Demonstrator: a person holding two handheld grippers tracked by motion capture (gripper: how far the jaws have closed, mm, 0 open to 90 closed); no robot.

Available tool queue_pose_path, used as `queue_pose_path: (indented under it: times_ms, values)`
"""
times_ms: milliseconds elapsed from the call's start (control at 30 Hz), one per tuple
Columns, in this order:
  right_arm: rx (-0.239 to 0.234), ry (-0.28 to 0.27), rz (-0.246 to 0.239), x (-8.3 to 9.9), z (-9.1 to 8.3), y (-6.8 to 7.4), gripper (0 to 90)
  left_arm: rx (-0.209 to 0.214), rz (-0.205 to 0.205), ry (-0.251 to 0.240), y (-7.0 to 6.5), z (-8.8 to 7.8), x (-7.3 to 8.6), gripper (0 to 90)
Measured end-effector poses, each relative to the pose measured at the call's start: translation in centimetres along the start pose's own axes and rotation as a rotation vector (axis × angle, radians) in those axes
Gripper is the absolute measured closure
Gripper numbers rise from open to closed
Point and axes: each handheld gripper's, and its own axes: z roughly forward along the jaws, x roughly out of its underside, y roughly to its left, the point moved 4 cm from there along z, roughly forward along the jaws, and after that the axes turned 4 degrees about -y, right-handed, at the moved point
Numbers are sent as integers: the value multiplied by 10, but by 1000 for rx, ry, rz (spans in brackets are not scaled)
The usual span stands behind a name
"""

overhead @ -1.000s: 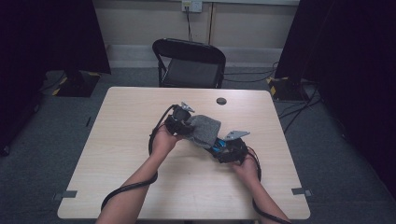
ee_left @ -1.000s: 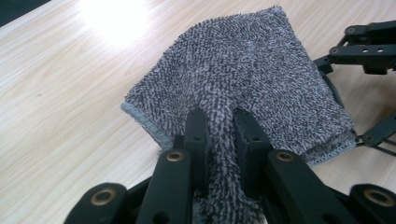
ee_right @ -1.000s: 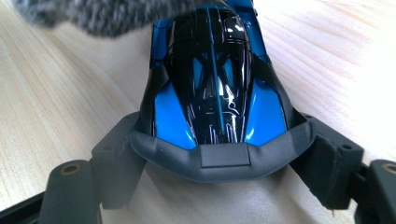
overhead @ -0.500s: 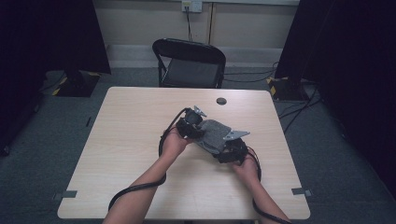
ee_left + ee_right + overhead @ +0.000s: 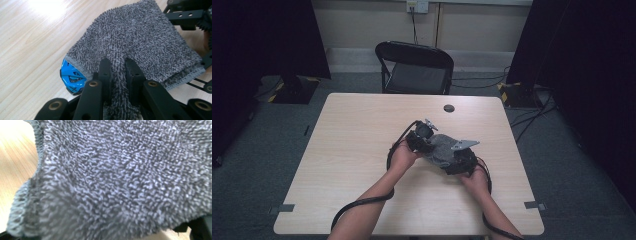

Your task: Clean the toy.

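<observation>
Near the centre of the high view, the grey towel [image 5: 443, 150] is draped between both hands just above the bench [image 5: 347, 145], the left claw [image 5: 117, 75] pinching a fold to lift it, while the right claw [image 5: 460, 161] lies under cloth, its grip unclear.

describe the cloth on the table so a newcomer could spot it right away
On the light wooden table in front of the black folding chair, look between the person's two hands, right of centre. The grey terry cloth spans the two hand-held grippers, a fold pinched in the left hand-held gripper; it is the only soft, fuzzy thing among black hardware.
</observation>
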Motion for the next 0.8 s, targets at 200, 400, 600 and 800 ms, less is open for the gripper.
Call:
queue_pose_path:
  times_ms: [200, 400, 600, 800]
  values:
    - [0, 0, 0, 0, 0, 0, 236, -10, -7, 14, 2, 6, 2, 775]
    - [0, 0, 0, 0, 0, 0, 236, -15, -10, 26, 6, 9, 3, 775]
    - [0, 0, 1, 0, 0, 0, 236, -22, -18, 33, 10, 9, 4, 775]
    - [0, 0, 0, 0, 0, 0, 236, -41, -30, 41, 17, 8, 6, 775]
